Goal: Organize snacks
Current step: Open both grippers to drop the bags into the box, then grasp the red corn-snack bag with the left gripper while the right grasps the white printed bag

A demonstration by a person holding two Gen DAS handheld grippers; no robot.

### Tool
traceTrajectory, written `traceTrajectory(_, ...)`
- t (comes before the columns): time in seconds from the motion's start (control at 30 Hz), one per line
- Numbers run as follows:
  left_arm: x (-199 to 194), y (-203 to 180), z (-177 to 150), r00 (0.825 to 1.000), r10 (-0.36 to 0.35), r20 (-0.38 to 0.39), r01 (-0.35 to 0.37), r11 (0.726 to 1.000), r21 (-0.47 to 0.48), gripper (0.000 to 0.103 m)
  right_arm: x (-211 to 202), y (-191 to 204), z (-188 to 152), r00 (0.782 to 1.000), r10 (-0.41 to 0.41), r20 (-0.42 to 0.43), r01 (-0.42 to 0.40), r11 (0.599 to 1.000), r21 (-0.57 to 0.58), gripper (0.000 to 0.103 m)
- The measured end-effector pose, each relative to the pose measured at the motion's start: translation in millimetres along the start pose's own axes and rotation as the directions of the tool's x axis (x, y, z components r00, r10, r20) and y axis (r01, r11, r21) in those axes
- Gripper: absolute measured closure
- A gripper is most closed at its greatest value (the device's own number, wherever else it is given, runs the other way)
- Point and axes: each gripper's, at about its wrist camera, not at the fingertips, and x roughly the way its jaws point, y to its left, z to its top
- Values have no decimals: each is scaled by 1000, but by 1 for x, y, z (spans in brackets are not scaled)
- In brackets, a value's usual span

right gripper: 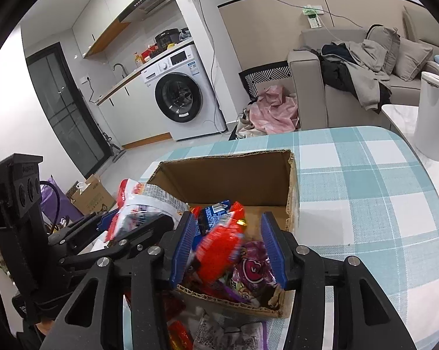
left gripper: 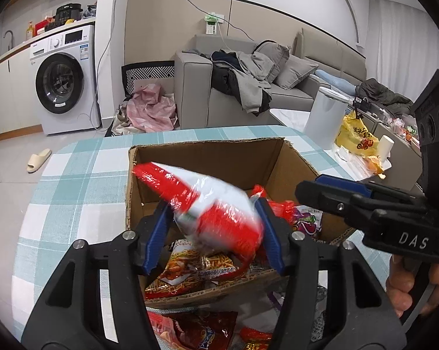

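Observation:
An open cardboard box (left gripper: pixel 219 157) stands on the checked table and holds several snack packs. My left gripper (left gripper: pixel 213 230) is shut on a red-and-white snack bag (left gripper: pixel 207 201), held over the box's near left part. My right gripper (right gripper: pixel 229 248) is open above the box's (right gripper: pixel 242 172) near edge, with a blurred red snack pack (right gripper: pixel 219 248) between its fingers over a purple pack (right gripper: pixel 253 268). In the left wrist view the right gripper (left gripper: pixel 330 192) reaches in from the right. In the right wrist view the left gripper (right gripper: pixel 134 224) holds its bag (right gripper: pixel 140 207) at the left.
More snack packs (left gripper: pixel 196 329) lie on the teal checked tablecloth (left gripper: pixel 73 192) in front of the box. A white bin (left gripper: pixel 324 116) and a yellow bag (left gripper: pixel 355 135) stand at the right. A sofa and washing machine lie beyond the table.

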Motion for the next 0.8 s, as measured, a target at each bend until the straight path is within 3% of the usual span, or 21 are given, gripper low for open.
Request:
traceTrajectory(0.1, -8, 1, -1, 1000, 5, 16, -5, 1000, 3, 30, -7, 1, -1, 1000, -9, 8, 9, 1000, -16, 52)
traceTrajectory(0.2, -20, -1, -1, 999, 2, 40, -3, 1000, 8, 23, -13, 1, -3, 1000, -14, 14, 14, 1000, -24, 48)
traceTrajectory(0.27, -29, -2, -3, 999, 3, 46, -3, 1000, 9, 20, -17, 2, -5, 1000, -9, 17, 10, 1000, -26, 33)
traceTrajectory(0.53, -60, -2, -13, 996, 41, 76, -43, 999, 14, 1, -31, 2, -15, 999, 31, 22, -30, 999, -22, 1)
traceTrajectory(0.8, -85, 1, -28, 996, 53, 78, -54, 998, 12, 1, -42, 16, -29, 999, 20, 27, -18, 997, -74, 0)
